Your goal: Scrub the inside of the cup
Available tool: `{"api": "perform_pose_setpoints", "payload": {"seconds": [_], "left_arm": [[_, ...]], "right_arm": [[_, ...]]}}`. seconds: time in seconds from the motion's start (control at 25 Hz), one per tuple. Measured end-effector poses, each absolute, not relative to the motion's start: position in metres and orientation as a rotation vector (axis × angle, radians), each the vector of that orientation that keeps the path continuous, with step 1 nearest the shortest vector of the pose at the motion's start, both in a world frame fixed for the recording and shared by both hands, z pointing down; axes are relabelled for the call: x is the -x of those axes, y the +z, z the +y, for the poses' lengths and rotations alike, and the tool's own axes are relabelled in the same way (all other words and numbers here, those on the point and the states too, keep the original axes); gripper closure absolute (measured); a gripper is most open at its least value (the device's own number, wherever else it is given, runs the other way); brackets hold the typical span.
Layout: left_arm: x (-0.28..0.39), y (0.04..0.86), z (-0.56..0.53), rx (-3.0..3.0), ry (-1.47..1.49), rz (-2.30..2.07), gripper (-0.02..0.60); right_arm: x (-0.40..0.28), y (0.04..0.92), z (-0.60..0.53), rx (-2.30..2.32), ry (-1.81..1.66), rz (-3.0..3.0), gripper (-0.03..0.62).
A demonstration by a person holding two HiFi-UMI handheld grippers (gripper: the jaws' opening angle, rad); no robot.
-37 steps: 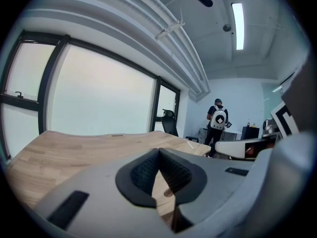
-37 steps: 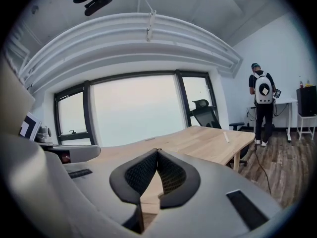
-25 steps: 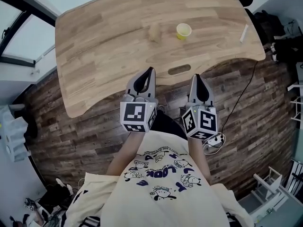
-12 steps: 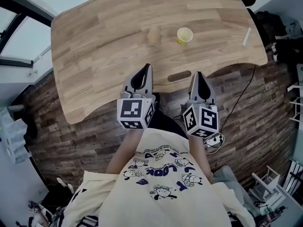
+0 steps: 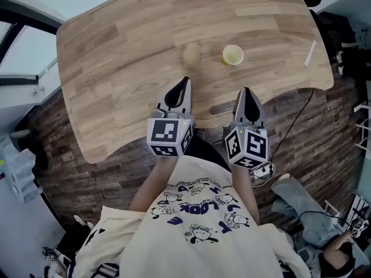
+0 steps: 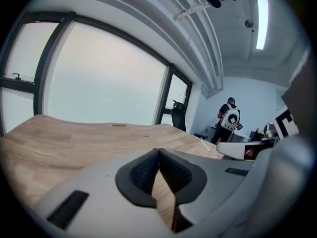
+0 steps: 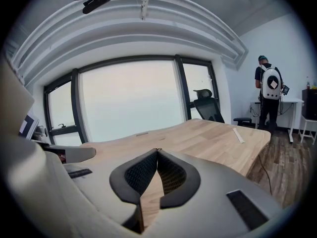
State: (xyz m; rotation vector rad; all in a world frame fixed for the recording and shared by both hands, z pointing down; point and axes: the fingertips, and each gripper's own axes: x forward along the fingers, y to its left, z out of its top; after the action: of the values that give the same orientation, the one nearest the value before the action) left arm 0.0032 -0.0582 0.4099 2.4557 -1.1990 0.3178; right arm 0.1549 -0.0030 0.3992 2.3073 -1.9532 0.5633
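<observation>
Lower centre, left gripper [image 5: 184, 84] and right gripper [image 5: 247, 92] both closed, empty; an indistinct tan lump [image 5: 191, 53] sits beside the small yellow cup [image 5: 233, 54] on the light wooden table [image 5: 116, 57].

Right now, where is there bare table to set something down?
Widest: the table's left half, from its left edge to the tan lump. Also bare: between the yellow cup and the white strip at right. Tightest: centre front, where lump and cup sit just beyond the left gripper and right gripper.
</observation>
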Motion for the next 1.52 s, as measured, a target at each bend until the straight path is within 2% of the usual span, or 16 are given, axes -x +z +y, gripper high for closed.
{"api": "perform_pose_setpoints", "payload": {"seconds": [0.6, 0.68, 0.8, 0.92, 1.08, 1.52], "left_arm": [[0.003, 0.467, -0.116, -2.307, 0.412, -1.139, 0.531], [0.002, 0.472, -0.119, -2.29, 0.418, -1.126, 0.502], [-0.001, 0.479, -0.122, -2.271, 0.434, -1.12, 0.494], [-0.004, 0.486, -0.122, -2.256, 0.461, -1.121, 0.459], [-0.01, 0.501, -0.122, -2.213, 0.505, -1.135, 0.377], [-0.021, 0.538, -0.122, -2.117, 0.6, -1.186, 0.259]], "right_arm": [[-0.161, 0.435, -0.056, -2.294, 0.642, -1.819, 0.568], [-0.162, 0.438, -0.059, -2.289, 0.652, -1.806, 0.568], [-0.165, 0.44, -0.063, -2.289, 0.661, -1.793, 0.568], [-0.169, 0.443, -0.064, -2.275, 0.675, -1.786, 0.56], [-0.175, 0.45, -0.065, -2.25, 0.699, -1.785, 0.531], [-0.189, 0.474, -0.074, -2.166, 0.76, -1.814, 0.502]]}}
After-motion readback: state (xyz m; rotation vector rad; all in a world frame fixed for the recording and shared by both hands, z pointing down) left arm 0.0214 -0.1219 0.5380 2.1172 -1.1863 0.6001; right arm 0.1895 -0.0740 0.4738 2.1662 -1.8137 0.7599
